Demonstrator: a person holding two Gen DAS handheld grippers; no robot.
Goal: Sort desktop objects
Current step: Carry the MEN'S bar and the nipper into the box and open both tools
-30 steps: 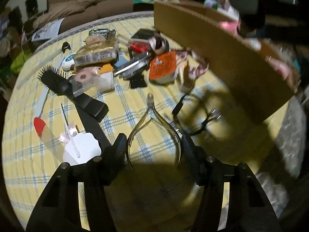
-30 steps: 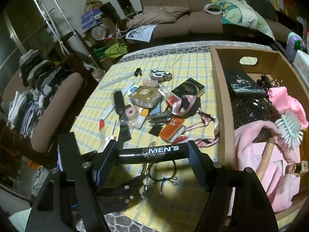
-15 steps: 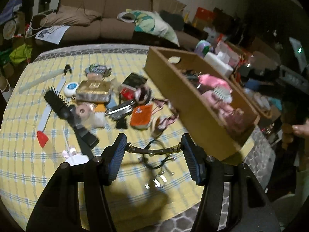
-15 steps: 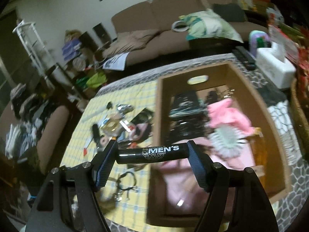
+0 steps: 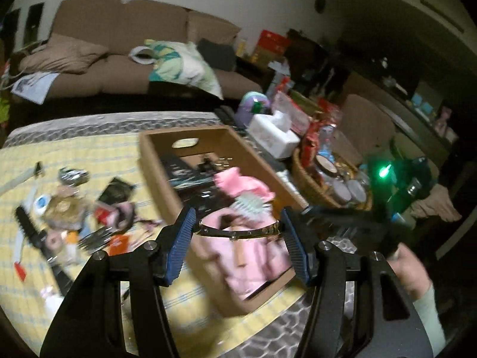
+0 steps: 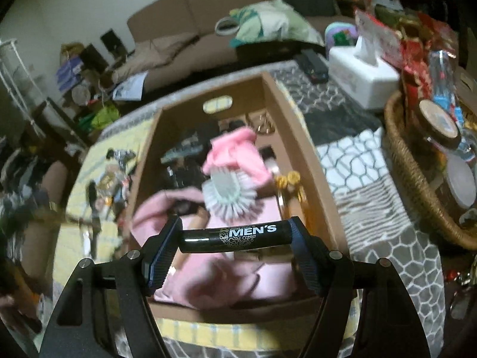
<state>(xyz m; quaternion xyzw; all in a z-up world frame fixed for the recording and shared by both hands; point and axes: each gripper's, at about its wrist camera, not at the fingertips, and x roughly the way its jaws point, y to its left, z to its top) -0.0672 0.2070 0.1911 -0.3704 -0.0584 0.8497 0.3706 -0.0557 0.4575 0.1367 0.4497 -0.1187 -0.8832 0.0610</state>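
My left gripper (image 5: 238,229) is shut on the metal nail nippers (image 5: 238,232), held crosswise above the near end of the brown cardboard box (image 5: 155,167). My right gripper (image 6: 235,235) is shut on a black tube marked MEN'S (image 6: 235,235), held above the same box (image 6: 298,125). The box holds pink cloth (image 6: 235,149), a round pale brush (image 6: 229,194) and dark items. Loose objects lie on the yellow checked cloth (image 5: 89,149) left of the box: a black hairbrush (image 5: 29,229), an orange packet (image 5: 119,243) and others.
A white tissue box (image 6: 363,74) and a wicker basket (image 6: 408,173) full of jars stand right of the box. A brown sofa (image 5: 119,44) with cushions is behind the table. The person's right hand (image 5: 411,271) shows at the right in the left wrist view.
My left gripper has lifted the nail nippers off the cloth and carried them right, over the box. My right gripper has moved with the black tube from over the clutter to over the box.
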